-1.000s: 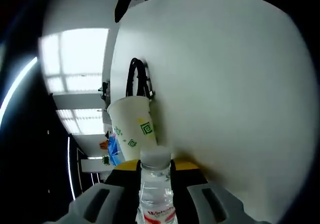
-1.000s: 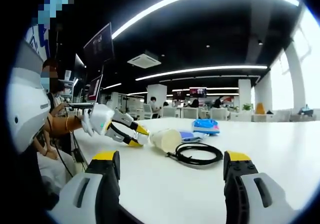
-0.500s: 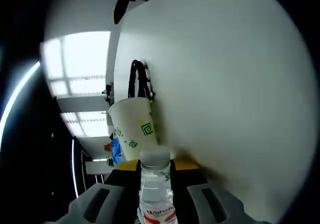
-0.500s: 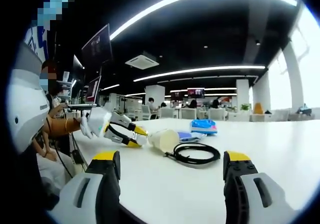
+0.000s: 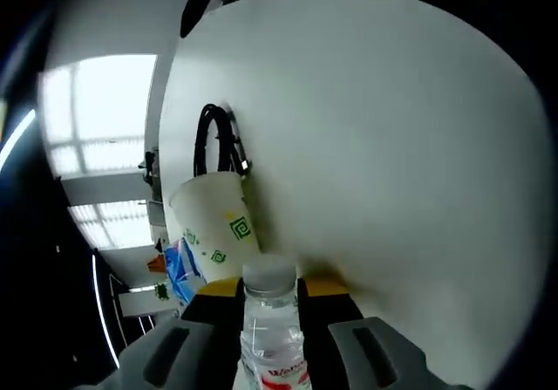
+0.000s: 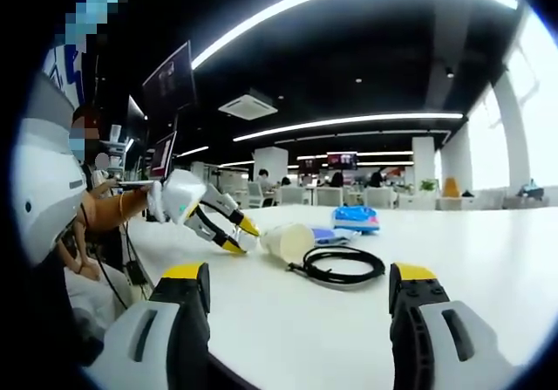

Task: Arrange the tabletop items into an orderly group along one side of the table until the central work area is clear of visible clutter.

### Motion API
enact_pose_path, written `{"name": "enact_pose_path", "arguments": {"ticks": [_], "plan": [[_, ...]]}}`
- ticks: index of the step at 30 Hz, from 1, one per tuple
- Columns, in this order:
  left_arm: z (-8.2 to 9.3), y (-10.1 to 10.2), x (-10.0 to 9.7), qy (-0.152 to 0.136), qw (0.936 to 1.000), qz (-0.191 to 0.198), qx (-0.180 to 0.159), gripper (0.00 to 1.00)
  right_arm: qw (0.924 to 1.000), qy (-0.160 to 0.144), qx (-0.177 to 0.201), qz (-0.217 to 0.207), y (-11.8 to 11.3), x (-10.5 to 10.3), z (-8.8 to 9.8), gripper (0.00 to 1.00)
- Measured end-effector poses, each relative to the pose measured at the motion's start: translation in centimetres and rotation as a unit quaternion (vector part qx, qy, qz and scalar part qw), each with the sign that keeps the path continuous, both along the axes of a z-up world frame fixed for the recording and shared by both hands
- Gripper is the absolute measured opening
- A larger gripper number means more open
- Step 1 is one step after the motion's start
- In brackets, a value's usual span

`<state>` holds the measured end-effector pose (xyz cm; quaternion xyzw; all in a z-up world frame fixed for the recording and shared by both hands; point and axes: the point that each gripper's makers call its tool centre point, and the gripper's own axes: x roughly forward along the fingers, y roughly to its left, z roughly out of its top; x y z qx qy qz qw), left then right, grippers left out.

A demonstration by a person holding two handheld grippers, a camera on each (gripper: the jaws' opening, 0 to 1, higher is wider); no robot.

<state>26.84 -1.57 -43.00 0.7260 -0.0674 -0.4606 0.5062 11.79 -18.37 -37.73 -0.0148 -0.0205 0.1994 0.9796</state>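
White tabletop (image 6: 523,268) runs through a large open-plan office with a dark ceiling, long curved light strips and bright windows at the far side; seated people and monitors show beyond the table's near-left edge in the right gripper view. Compared with a second ago, the left gripper (image 6: 228,236), seen from the right gripper view, has tipped its nose further down toward the tabletop near the left edge, its yellow-tipped jaws now pointing steeply at the surface just beside the paper cup (image 6: 289,242). In the left gripper view the whole scene has swung leftward, which is the camera's own roll. The left gripper (image 5: 270,287) is closed on a clear plastic water bottle (image 5: 271,329) with a white cap and a red label, the bottle standing up between the jaws. Just beyond it the white paper cup (image 5: 212,227) with green square marks lies on its side, with a blue packet (image 5: 179,268) behind it and a coiled black cable (image 5: 218,139) next to the cup's mouth end. From the right gripper view the cup, the blue packet (image 6: 356,219) and the cable (image 6: 338,264) sit close together on the tabletop. The right gripper (image 6: 301,298) hangs above the near edge with its jaws spread wide and nothing between them.
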Motion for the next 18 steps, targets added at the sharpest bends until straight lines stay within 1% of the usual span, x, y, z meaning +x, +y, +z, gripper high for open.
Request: {"name": "enact_pose_path", "arguments": {"ticks": [5, 9, 12, 13, 15, 16, 17, 18], "plan": [[-0.09, -0.09, -0.04, 0.020, 0.9997, 0.001, 0.014, 0.23, 1.0000, 0.000, 0.000, 0.001, -0.02, 0.04, -0.06, 0.81], [-0.25, -0.11, -0.04, 0.031, 0.9990, 0.022, 0.022, 0.22, 1.0000, 0.001, 0.004, 0.000, -0.05, 0.11, -0.25, 0.81], [-0.34, -0.09, -0.10, 0.026, 0.9989, 0.027, 0.029, 0.22, 1.0000, 0.002, 0.006, 0.002, 0.07, 0.13, -0.36, 0.81], [-0.35, -0.07, -0.14, 0.017, 0.9990, 0.026, 0.033, 0.22, 1.0000, 0.003, 0.006, 0.004, 0.14, 0.11, -0.40, 0.81], [-0.31, 0.03, -0.15, 0.004, 0.9991, 0.036, 0.021, 0.22, 1.0000, 0.004, 0.004, 0.005, 0.21, 0.04, -0.46, 0.81], [-0.32, 0.08, -0.20, 0.000, 0.9992, 0.034, 0.019, 0.22, 1.0000, 0.004, 0.004, 0.004, 0.15, 0.02, -0.46, 0.81], [-0.24, 0.16, -0.28, -0.013, 0.9994, 0.030, 0.011, 0.22, 1.0000, 0.003, 0.005, 0.003, 0.04, 0.01, -0.43, 0.81], [-0.20, 0.18, -0.33, -0.019, 0.9994, 0.027, 0.007, 0.21, 1.0000, 0.001, 0.007, 0.000, -0.11, 0.02, -0.35, 0.81]]}}
